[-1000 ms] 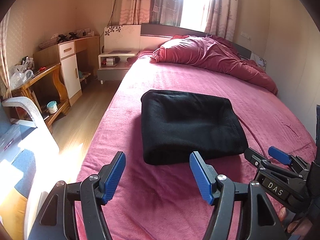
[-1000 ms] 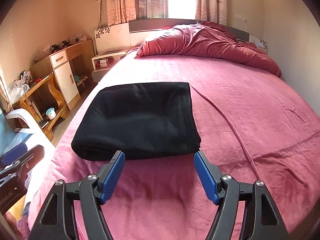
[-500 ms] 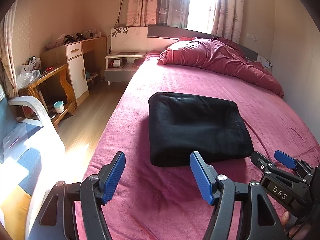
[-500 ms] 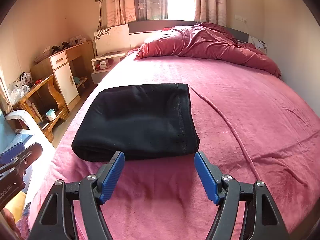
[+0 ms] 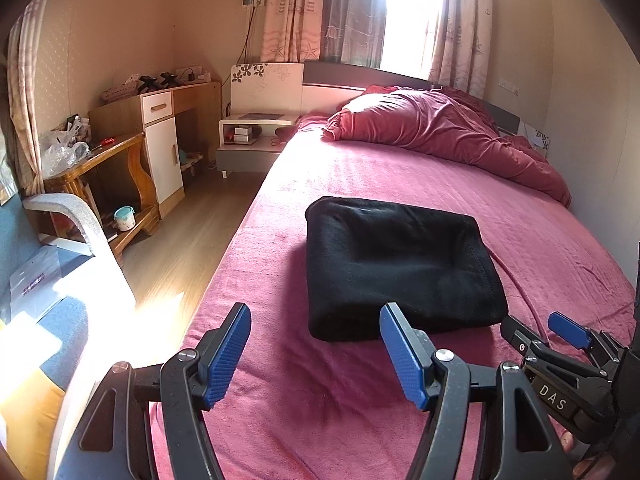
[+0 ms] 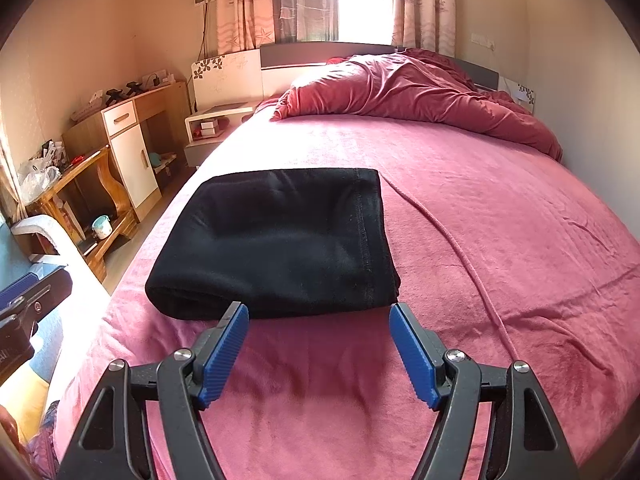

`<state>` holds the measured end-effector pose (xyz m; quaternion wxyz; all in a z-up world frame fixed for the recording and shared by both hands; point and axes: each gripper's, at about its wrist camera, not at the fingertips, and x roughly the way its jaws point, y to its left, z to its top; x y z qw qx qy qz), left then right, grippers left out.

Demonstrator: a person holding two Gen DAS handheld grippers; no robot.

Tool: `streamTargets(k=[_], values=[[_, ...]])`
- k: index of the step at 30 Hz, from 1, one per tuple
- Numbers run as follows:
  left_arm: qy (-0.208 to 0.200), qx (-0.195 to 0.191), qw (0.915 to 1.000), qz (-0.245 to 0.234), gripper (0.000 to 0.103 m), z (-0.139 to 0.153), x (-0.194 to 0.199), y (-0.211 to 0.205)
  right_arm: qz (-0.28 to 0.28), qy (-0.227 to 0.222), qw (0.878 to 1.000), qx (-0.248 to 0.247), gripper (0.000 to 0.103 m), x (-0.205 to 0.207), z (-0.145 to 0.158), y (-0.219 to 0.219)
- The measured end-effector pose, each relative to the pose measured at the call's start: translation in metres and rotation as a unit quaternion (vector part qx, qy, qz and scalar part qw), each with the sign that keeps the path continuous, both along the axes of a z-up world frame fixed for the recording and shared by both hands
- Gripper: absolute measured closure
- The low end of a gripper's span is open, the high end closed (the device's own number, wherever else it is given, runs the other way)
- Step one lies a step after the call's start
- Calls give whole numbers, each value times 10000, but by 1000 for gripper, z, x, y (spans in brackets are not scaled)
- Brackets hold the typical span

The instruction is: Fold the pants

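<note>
The black pants (image 5: pixel 396 264) lie folded into a thick rectangle on the pink bed (image 5: pixel 360 412), also seen as the black pants (image 6: pixel 276 240) in the right wrist view. My left gripper (image 5: pixel 316 344) hovers open just short of the bundle's near left corner, nothing between its blue pads. My right gripper (image 6: pixel 318 344) is open too, held just before the bundle's near edge, empty. In the left wrist view the right gripper (image 5: pixel 544 332) shows at the lower right, beside the bundle's near right corner.
A crumpled red duvet (image 5: pixel 440 132) is heaped at the head of the bed. Left of the bed are wooden floor (image 5: pixel 180 256), a nightstand (image 5: pixel 252 140), a desk with cupboard (image 5: pixel 160 140) and a grey chair arm (image 5: pixel 84 224). A wall runs along the bed's right side.
The left wrist view has swung slightly, so the pants and room sit further right and lower. The right gripper has kept still. Both stay open.
</note>
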<state>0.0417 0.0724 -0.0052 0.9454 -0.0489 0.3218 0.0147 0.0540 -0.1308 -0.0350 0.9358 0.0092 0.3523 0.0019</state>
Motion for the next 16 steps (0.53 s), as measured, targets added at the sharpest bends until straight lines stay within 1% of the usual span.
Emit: streamTargets(k=[10,13,16], values=[[58,119,9999,-15,35,-2,0,-4,-15,36,10000,-32,29,-1,-3,-2],[-67,226,9997,35,35,-2,-4,-5,-25,69,10000,-19,29,-2,-5,-4],[-126,256,9996,24,35,-2,-5,-6,-45,108,9999,12,29,-1,-8,-7]])
